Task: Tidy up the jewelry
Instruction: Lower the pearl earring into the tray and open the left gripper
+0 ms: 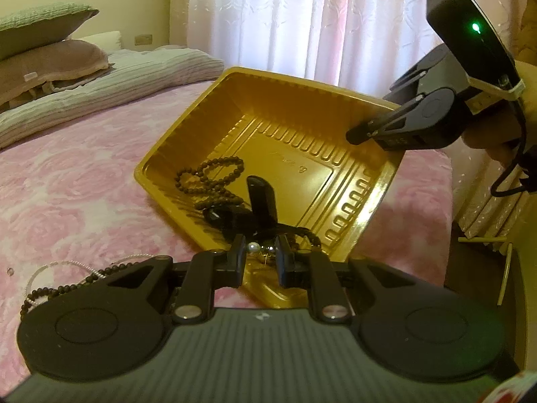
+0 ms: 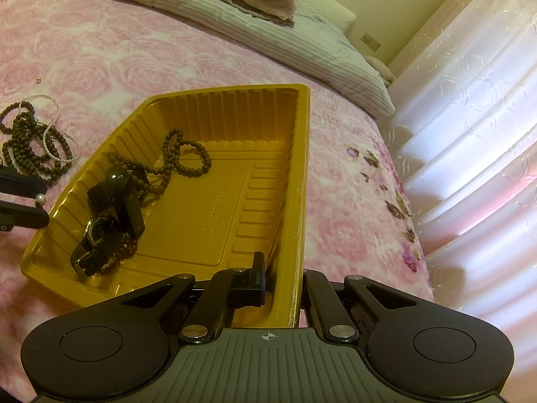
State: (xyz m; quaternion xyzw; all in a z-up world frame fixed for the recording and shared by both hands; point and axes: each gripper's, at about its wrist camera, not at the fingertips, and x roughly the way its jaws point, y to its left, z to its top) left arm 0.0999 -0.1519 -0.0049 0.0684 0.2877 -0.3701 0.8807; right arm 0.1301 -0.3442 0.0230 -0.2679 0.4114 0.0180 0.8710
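Pink bedspread [image 2: 167, 57]. Right gripper [image 2: 282, 278] clamps the gold tray [image 2: 303, 154] rim, lower centre. Left gripper [image 1: 260, 252] pinches a pearl earring [image 1: 252, 247] at the tray's near edge; move further inward before releasing, clear of the watch [image 2: 97, 231].

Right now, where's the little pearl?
The pearl sits between the left gripper's fingers, just over the gold tray's near edge, close to the watch.

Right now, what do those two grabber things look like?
Both are black. The left gripper has thin flat fingers on jointed arms with silver pins, round side discs and a ribbed grey body. The right gripper carries a black box with a green light and a black cable.
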